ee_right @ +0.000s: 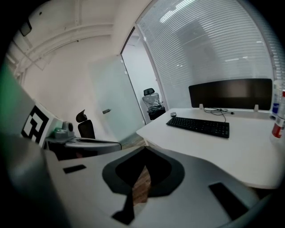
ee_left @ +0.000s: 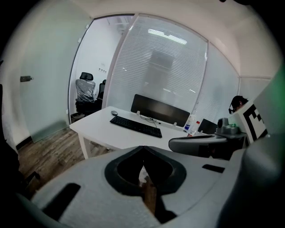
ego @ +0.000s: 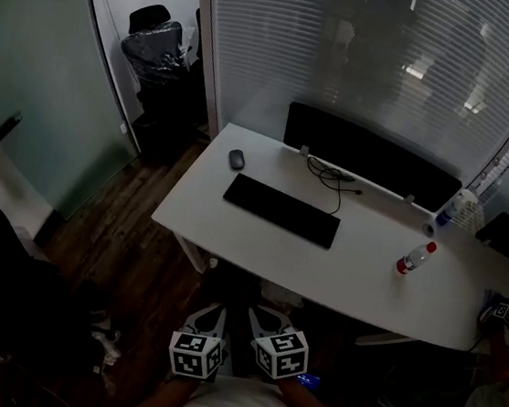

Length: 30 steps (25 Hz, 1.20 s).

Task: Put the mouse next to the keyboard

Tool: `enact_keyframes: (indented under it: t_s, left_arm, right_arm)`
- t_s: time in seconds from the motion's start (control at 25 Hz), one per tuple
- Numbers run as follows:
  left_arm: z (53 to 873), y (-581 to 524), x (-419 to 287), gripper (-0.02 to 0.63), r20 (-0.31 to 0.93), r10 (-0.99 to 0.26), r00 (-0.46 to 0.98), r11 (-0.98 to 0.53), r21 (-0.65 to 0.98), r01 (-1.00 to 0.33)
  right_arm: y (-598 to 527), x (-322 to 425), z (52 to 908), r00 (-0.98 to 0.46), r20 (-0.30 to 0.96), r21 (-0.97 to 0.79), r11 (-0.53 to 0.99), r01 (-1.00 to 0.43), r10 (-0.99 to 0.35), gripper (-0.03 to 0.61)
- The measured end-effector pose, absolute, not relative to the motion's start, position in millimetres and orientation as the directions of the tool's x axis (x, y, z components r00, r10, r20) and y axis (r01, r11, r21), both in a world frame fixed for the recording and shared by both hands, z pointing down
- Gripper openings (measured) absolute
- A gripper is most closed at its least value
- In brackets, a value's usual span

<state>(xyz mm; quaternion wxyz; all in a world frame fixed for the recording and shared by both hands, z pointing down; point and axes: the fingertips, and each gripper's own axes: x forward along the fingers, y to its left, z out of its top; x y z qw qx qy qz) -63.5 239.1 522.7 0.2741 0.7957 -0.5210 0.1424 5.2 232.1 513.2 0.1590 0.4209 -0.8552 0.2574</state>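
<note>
Black oval mouse (ego: 236, 159), flat rectangular keyboard (ego: 281, 210), smooth white desk (ego: 367, 262)

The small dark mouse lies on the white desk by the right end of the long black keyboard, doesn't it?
Not quite. The head view shows the small dark mouse on the white desk by the left end of the long black keyboard, not the right, near the desk's far left corner.
</note>
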Motion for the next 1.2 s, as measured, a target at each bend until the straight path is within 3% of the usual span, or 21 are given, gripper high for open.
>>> enact_keyframes:
  t_s: [0.56, 1.2]
  left_arm:
    - [506.7, 33.8, -147.8, 0.005, 0.498, -0.728, 0.471, -0.406, 0.241, -0.882]
    - [508.0, -38.4, -148.4, 0.005, 0.508, -0.710, 0.488, -0.396, 0.285, -0.873]
  right_arm:
    - [38.2, -73.8, 501.2, -0.537, 0.469, -0.296, 0.448, -0.843, -0.701, 0.003]
    - [-36.8, -73.4, 500.0, -0.520, 0.502, -0.272, 0.445, -0.853, -0.691, 0.003]
